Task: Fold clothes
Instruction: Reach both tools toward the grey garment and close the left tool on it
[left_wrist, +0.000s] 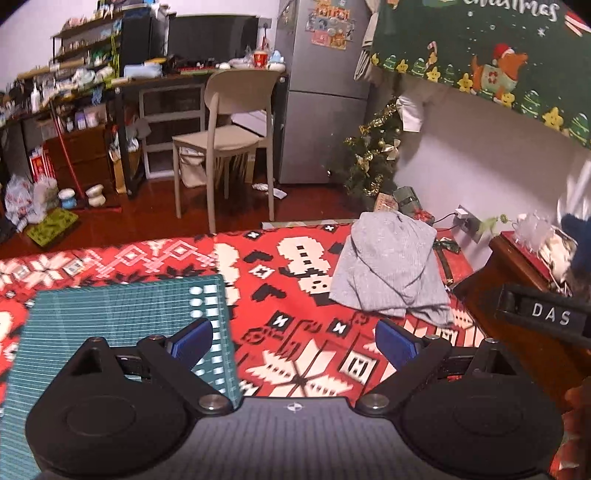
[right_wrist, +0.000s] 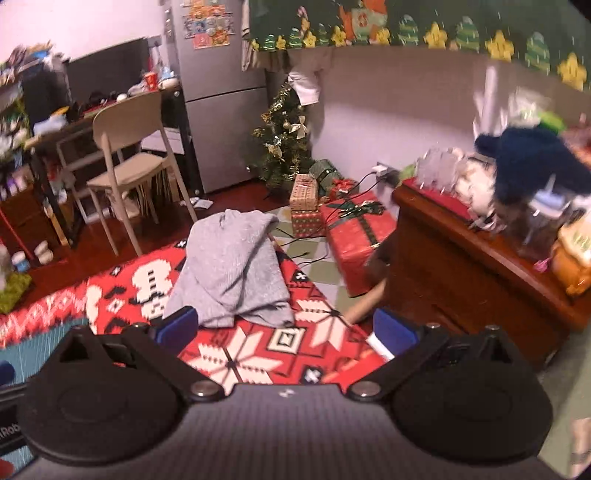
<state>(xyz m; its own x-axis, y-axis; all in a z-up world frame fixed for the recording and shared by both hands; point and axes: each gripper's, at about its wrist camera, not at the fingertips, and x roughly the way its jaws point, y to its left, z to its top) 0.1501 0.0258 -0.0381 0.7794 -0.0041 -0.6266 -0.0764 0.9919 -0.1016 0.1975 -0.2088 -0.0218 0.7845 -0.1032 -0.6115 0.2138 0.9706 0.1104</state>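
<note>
So both my claws are spread wide and holding nothing, left gripper (left_wrist: 293, 341) and right gripper (right_wrist: 284, 330) hanging over the red patterned blanket (left_wrist: 295, 280). The grey top (right_wrist: 231, 266) sits at the far right of the blanket, doubled over on itself but lumpy, edges not squared. Honestly it could be a rough fold that's done or a heap waiting for tidying, can't tell. Green mat (left_wrist: 110, 332) sits near left.

One grey sweater (right_wrist: 232, 266) is lying on one red blanket (right_wrist: 251, 354). One chair (right_wrist: 133, 162) and one little Christmas tree (right_wrist: 284, 140) are standing behind. Four wrapped presents (right_wrist: 354, 236) are sitting by the tree.
</note>
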